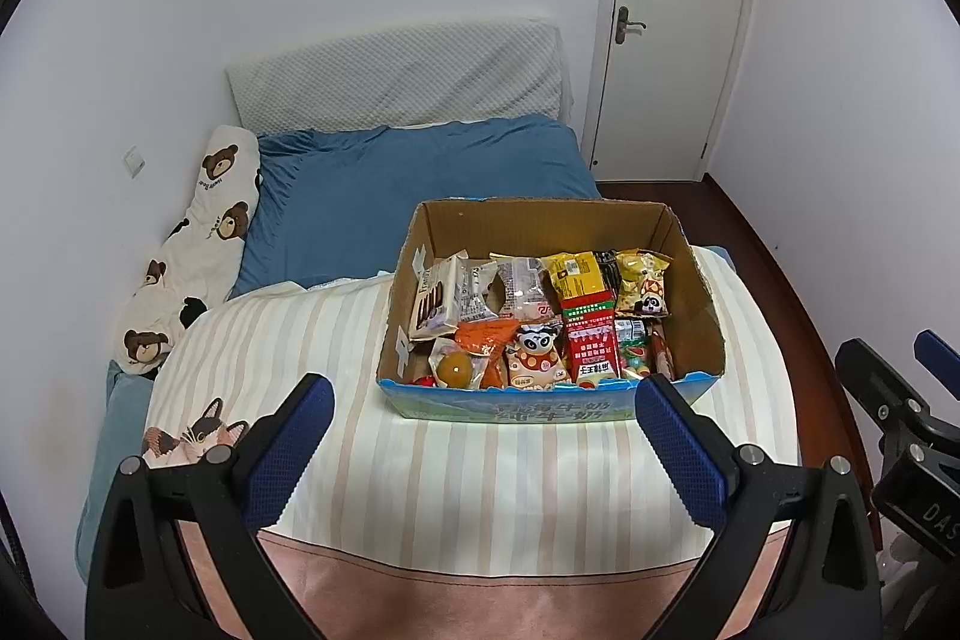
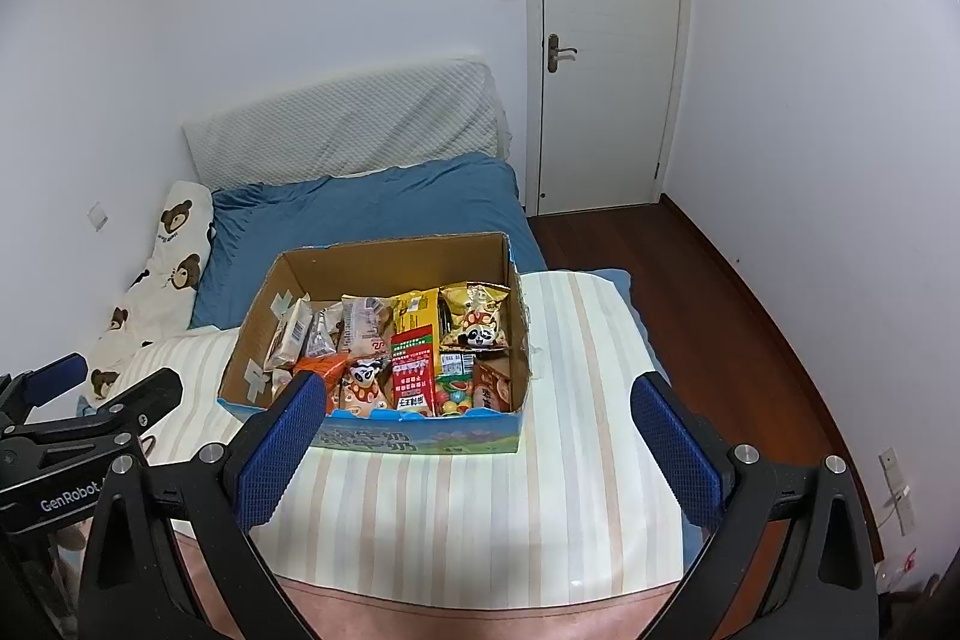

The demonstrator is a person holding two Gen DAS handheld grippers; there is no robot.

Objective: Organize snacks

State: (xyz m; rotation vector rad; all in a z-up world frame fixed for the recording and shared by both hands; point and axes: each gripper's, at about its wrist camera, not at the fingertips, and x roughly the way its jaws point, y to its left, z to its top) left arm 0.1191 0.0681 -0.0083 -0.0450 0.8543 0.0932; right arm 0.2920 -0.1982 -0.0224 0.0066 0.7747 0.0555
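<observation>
An open brown cardboard box [image 1: 549, 226] of packaged snacks [image 1: 540, 316] sits mid-frame on a striped cream bedspread [image 1: 300, 340]. Both the left gripper [image 1: 483, 451] and right gripper [image 2: 474, 454] hover wide apart, empty. Best approach from above, pinching one packet's edge.

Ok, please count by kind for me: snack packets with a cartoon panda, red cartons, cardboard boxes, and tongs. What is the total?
Panda packets: 2, the gold panda packet and the orange panda packet
Red carton: 1
Cardboard box: 1
Tongs: 2, the left tongs and the right tongs, both open
Total: 6
</observation>
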